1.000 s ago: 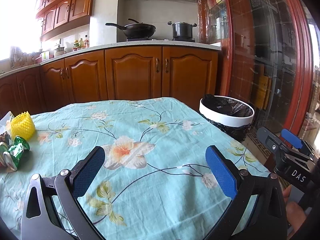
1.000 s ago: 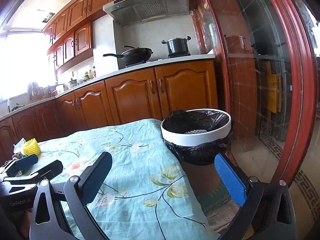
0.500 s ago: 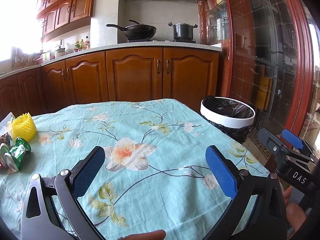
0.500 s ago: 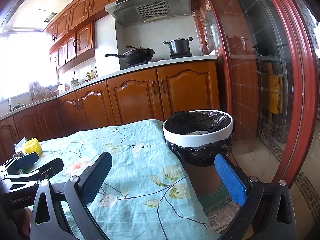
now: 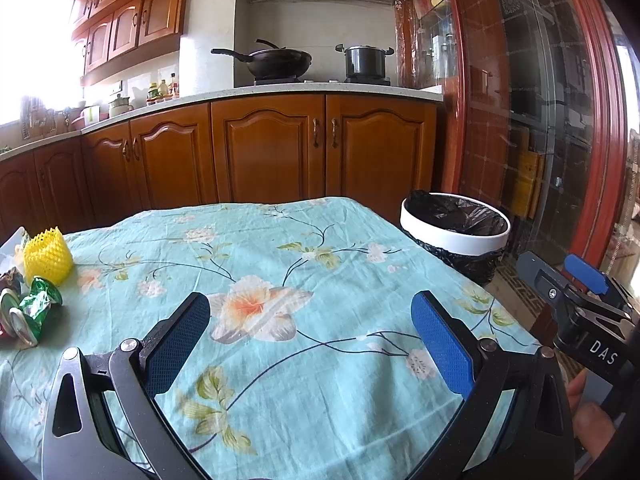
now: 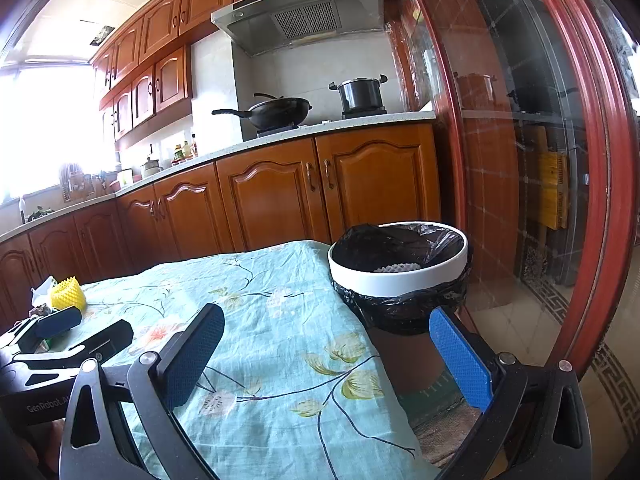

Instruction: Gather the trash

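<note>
Lying crumpled: green foil wrapper, yellow foam net | left tongs, right tongs spread, empty

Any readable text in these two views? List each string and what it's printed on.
"DAS": white letters on the body of the right hand-held gripper, seen from the left wrist view.
"GenRobot.AI": faint print on the body of the left hand-held gripper, seen from the right wrist view; its end runs behind a finger.
Green wrapper and the cans beside it: print too blurred to read.
Bottles on the counter: labels too small.
</note>
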A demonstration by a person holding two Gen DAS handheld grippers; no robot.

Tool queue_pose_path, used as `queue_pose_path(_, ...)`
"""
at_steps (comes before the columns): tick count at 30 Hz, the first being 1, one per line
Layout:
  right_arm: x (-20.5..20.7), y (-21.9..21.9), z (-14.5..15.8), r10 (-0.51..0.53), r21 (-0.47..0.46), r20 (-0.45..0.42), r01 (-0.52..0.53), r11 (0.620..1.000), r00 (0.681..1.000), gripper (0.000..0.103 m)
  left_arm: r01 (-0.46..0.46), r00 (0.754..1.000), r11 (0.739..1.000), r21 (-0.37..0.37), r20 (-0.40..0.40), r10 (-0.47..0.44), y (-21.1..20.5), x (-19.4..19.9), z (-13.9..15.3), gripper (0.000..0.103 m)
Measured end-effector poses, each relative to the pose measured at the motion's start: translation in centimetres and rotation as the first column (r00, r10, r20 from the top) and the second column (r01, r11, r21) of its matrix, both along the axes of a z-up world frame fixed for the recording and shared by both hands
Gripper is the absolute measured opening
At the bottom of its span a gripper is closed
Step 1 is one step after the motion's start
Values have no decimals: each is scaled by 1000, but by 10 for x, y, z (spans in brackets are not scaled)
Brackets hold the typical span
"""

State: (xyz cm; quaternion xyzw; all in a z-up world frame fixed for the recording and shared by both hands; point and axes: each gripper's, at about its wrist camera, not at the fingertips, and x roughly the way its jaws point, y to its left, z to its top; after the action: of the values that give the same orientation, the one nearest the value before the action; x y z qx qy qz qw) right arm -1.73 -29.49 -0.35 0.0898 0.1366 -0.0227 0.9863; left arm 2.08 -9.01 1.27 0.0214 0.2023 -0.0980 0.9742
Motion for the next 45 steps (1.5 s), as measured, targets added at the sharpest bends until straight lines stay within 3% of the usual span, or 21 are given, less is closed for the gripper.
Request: queue_pose_path(45, 0, 0, 1, 8, 4, 2, -8, 1000, 1000, 103, 17, 1000, 1000, 5, -6, -17, -1, 1, -1, 103)
